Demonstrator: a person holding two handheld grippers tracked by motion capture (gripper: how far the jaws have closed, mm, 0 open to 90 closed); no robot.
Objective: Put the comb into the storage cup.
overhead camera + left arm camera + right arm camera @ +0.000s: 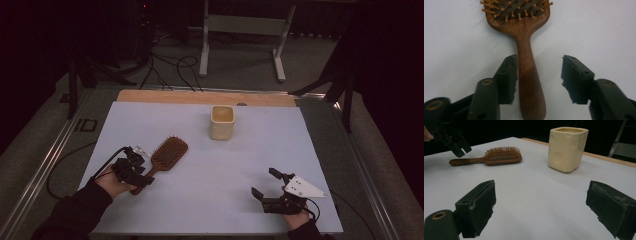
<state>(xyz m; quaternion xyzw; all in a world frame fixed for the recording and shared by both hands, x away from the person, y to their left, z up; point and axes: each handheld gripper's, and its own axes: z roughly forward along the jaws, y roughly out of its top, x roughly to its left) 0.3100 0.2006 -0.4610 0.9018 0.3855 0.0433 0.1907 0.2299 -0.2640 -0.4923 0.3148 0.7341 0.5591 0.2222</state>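
Grippers first, since they sit nearest you. Your right gripper [266,184] rests at the near right of the white table cover [210,200], its grey three-cornered plate [301,188] on top and its jaws spread wide with nothing between them; in the right gripper view the jaws stand well apart over bare white surface. Your right hand [297,219] comes in at the bottom edge behind it.

Your left gripper [537,76] is at the near left, held in your left hand [112,184], and it hangs over the handle end of the wooden hairbrush [525,57]. In the left gripper view its jaws are open wide: the handle runs up between them, close against one jaw, with a clear gap to the other. Whether that near jaw touches the wood, you cannot tell.

The hairbrush lies flat on the cover, bristles up, its handle pointing toward the near left and its head [170,150] toward the far right.

Farther off, near the middle of the far side, a cream square cup [221,122] stands upright, well apart from the brush. Beyond it a strip of bare wooden tabletop [200,97] shows along the far edge.
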